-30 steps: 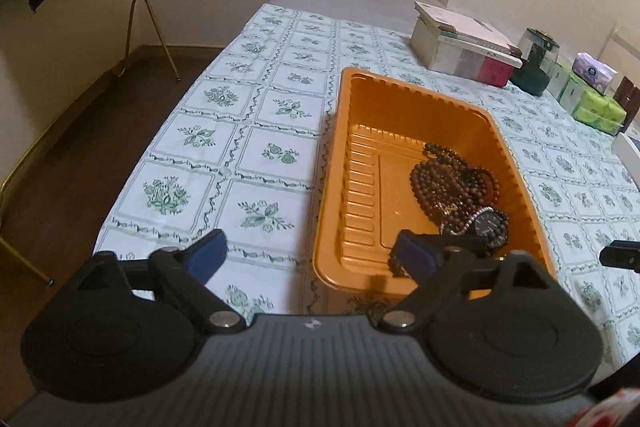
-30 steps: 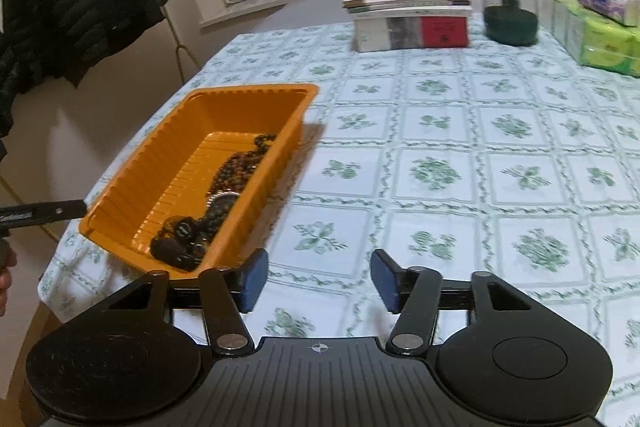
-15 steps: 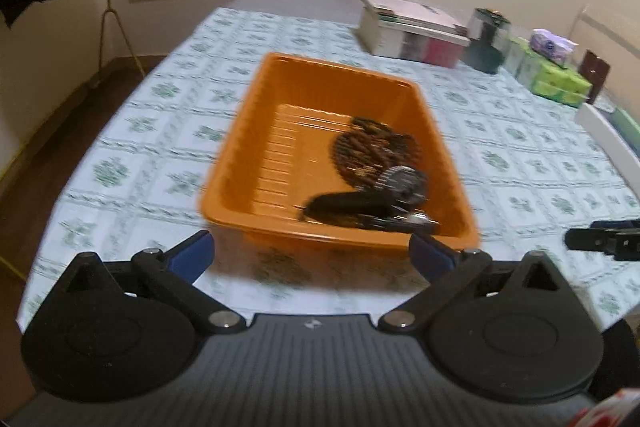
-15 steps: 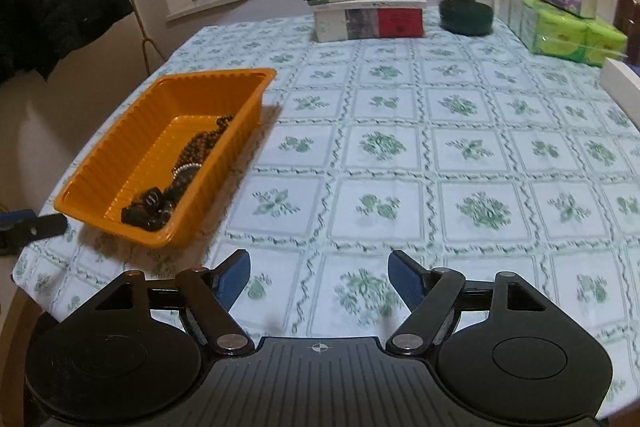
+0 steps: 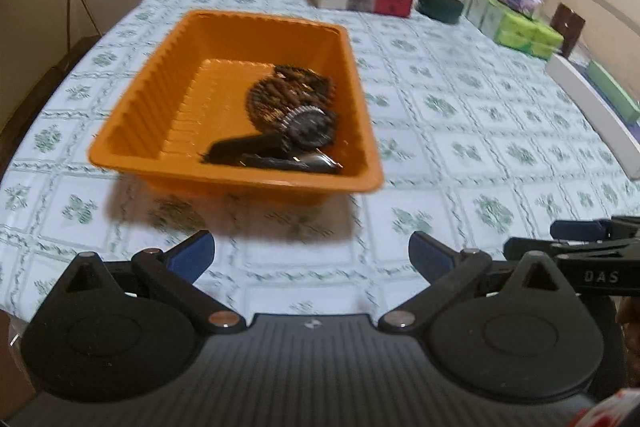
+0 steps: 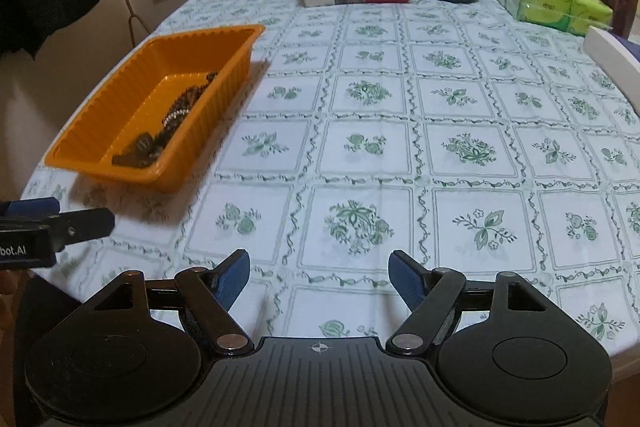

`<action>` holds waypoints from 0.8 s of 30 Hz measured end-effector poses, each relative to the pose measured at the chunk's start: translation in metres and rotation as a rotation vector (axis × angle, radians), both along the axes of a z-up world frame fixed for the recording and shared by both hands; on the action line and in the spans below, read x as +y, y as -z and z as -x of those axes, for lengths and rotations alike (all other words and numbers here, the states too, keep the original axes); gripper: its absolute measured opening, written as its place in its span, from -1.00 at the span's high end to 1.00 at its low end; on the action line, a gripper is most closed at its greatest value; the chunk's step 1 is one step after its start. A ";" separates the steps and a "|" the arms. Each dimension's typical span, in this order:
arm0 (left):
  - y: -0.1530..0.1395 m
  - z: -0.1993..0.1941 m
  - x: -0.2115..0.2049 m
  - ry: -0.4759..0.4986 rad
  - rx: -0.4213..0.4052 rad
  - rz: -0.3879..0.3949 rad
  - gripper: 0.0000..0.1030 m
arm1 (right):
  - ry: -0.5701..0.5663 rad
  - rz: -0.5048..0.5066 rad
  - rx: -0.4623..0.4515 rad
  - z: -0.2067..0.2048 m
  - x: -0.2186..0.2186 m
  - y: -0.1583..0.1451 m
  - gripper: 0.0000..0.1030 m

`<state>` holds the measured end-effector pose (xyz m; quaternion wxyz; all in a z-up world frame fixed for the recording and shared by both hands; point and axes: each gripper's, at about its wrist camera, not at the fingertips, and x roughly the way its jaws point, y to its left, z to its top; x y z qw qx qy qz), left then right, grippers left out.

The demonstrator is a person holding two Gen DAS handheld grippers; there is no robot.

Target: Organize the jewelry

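Orange tray (image 5: 132,131) held a heap of brown beads (image 5: 288,95) and a watch (image 5: 310,127); both claws, left (image 5: 310,253) and right (image 6: 320,277), were spread wide, gripping nothing.

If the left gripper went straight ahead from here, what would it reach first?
Probably the near wall of the orange tray, which sits directly ahead of the open left gripper. Only bare tablecloth lies between them, though the blur makes depth uncertain.

tray contents: in my right wrist view the orange tray (image 6: 132,99) wall hides most of the beads (image 6: 188,99).
watch: I see the watch (image 5: 308,127) smeared by blur, dial unreadable.
left gripper (image 6: 36,227): cut off by the edge, fingers only partly visible.
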<state>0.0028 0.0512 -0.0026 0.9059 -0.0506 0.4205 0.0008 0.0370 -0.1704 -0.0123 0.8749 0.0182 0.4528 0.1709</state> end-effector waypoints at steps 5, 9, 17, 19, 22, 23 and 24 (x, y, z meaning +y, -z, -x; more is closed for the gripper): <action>0.005 0.003 -0.014 0.012 0.024 0.006 -0.99 | 0.010 -0.006 0.005 0.002 -0.005 0.002 -0.48; 0.009 0.003 -0.025 0.004 0.039 0.001 -0.99 | 0.007 -0.004 0.009 0.004 -0.008 0.003 -0.48; 0.013 0.002 -0.036 -0.006 0.047 -0.035 -0.99 | 0.007 -0.023 0.022 0.004 -0.015 0.001 -0.48; 0.013 0.001 -0.037 -0.011 0.044 -0.035 -0.99 | 0.007 -0.020 0.017 0.004 -0.016 0.001 -0.48; 0.015 0.000 -0.038 -0.011 0.047 -0.045 -0.99 | 0.009 -0.020 0.015 0.005 -0.017 0.001 -0.48; 0.016 0.000 -0.038 -0.010 0.049 -0.044 -0.99 | 0.010 -0.023 0.016 0.005 -0.018 0.001 -0.48; 0.016 0.001 -0.039 -0.011 0.051 -0.046 -0.99 | 0.010 -0.024 0.015 0.005 -0.019 0.001 -0.48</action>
